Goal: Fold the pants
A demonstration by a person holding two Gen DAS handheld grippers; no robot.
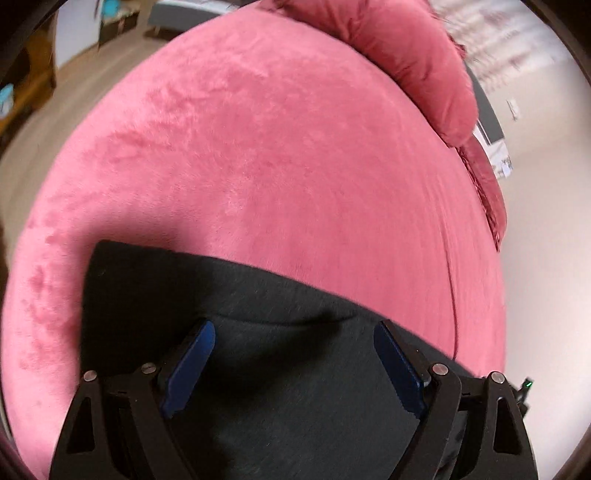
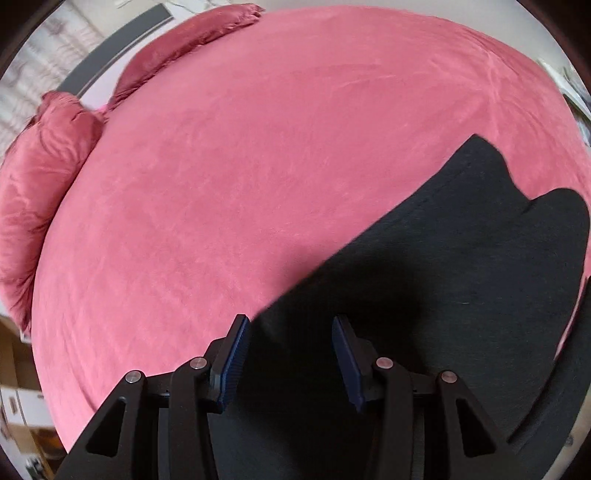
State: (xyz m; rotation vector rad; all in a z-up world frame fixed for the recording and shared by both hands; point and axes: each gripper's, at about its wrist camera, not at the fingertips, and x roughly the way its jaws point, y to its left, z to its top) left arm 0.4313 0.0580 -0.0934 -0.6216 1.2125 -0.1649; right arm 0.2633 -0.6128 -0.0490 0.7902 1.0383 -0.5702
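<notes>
Pants (image 1: 295,387), dark and spread flat, lie at the near edge of the pink bed cover (image 1: 258,166), with pink pillows (image 2: 40,177) at the far side. The left gripper (image 1: 293,332) and right gripper (image 2: 290,325) hover above the cloth, both spread wide and holding nothing

Pants (image 2: 443,295) cut off by bottom edge; left-view background furniture (image 1: 114,22) blurred.

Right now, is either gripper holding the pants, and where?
Nothing is held. The left gripper and right gripper are both open above the pants on the bed.
</notes>
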